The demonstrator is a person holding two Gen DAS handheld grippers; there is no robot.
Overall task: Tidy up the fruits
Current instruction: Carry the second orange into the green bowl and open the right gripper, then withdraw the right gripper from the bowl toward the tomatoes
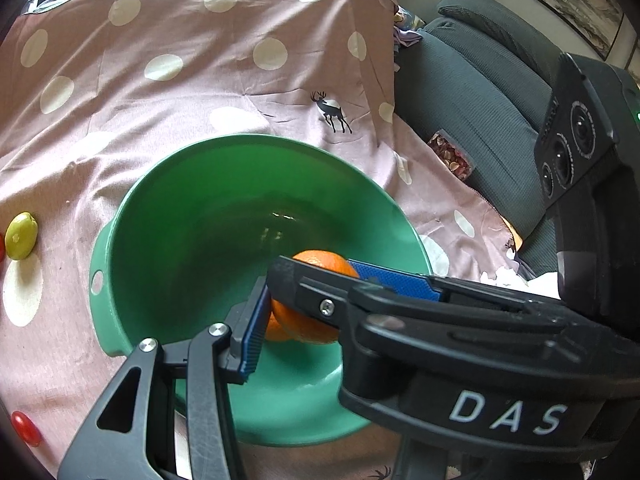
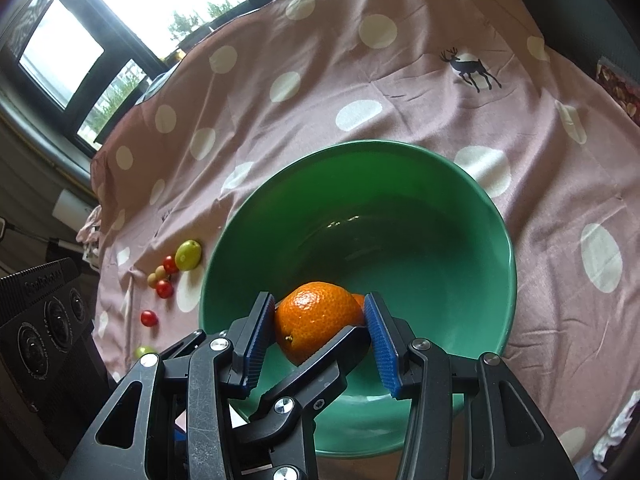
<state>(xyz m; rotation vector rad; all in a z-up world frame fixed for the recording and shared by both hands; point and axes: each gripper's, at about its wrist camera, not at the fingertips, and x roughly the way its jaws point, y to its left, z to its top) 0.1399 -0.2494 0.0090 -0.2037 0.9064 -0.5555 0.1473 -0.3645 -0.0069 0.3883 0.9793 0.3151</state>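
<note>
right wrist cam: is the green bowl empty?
No. An orange sits between the right claw's blue pads inside the green bowl, with a second orange piece peeking out behind it.

"DAS" (white) on right gripper (image 1: 356,276)

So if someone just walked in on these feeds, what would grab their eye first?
The orange held between the blue pads of the right gripper, low inside the big green bowl, with a second orange thing just behind it. Next, the pink polka-dot cloth with its deer print. Then the loose small fruits on the cloth left of the bowl: a green one and several red ones.
</note>
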